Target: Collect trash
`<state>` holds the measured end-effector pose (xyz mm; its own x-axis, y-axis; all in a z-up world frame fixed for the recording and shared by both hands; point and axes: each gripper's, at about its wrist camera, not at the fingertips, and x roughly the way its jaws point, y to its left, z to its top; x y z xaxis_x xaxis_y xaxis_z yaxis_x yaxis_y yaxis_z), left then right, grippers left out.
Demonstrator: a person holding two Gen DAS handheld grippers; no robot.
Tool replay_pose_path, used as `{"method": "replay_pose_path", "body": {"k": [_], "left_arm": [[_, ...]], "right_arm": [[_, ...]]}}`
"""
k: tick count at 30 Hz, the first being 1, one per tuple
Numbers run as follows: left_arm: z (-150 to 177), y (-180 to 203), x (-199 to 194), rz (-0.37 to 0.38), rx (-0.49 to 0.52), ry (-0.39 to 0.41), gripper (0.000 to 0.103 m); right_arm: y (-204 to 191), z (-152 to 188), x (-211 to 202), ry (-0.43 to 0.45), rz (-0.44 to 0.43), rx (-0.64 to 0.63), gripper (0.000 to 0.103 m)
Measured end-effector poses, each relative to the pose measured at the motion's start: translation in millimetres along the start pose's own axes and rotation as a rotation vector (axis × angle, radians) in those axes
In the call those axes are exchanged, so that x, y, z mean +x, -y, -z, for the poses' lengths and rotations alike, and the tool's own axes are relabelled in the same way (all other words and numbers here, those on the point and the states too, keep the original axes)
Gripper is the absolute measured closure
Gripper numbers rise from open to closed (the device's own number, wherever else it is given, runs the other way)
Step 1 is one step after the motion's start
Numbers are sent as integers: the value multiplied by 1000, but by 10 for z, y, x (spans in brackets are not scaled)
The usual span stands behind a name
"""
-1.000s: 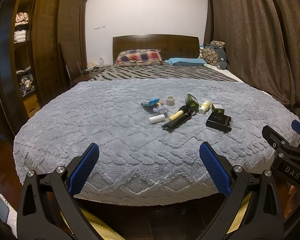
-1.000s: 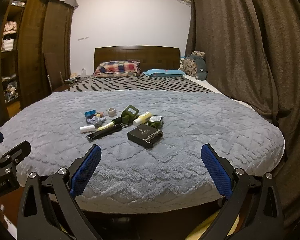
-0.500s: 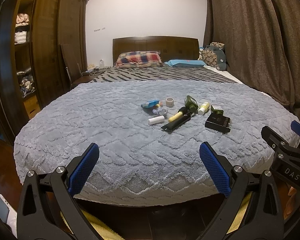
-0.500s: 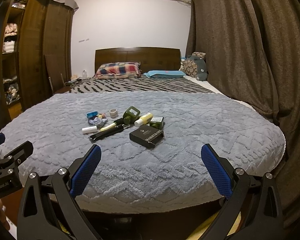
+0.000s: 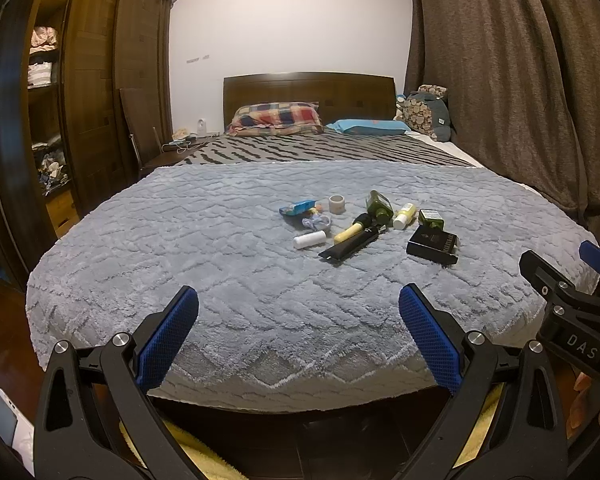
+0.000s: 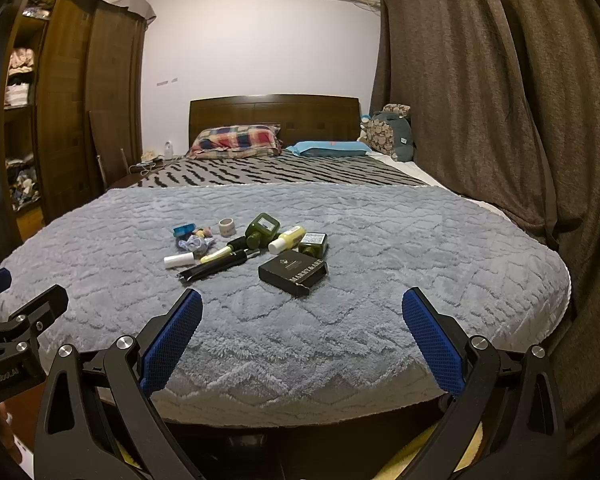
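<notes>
Both tongs, left [image 5: 298, 338] and right [image 6: 302, 340], are black with silver screws and blue textured pads.

The bed's grey blanket [image 5: 220, 264] is plush, woven-looking fleece. The headboard [image 5: 308, 92] and wardrobe [image 5: 100, 80] are dark polished wood. The curtain [image 6: 480, 100] on the right is coarse matt cloth. The black box [image 6: 294, 273] looks like matt card, the black tube [image 5: 350, 245] glossy plastic. Rough blue pads [image 6: 172, 340] line the matt black fingers.
</notes>
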<state>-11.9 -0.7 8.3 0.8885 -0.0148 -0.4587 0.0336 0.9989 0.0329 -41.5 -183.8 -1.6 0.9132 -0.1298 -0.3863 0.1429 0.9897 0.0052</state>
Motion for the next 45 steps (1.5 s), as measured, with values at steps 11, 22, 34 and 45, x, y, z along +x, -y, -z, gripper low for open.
{"method": "replay_pose_path", "body": {"k": [11, 22, 34, 45], "left_arm": [[-2, 13, -13, 0, 1, 2, 8], [0, 18, -22, 2, 3, 2, 8], [16, 17, 71, 7, 2, -16, 8], [10, -26, 596, 4, 41, -69, 8]], "right_arm": [[5, -3, 1, 0, 0, 5, 2], [20, -2, -4, -1, -1, 5, 3], [24, 36, 73, -13, -1, 14, 3], [78, 139, 679, -99, 14, -19, 3]]}}
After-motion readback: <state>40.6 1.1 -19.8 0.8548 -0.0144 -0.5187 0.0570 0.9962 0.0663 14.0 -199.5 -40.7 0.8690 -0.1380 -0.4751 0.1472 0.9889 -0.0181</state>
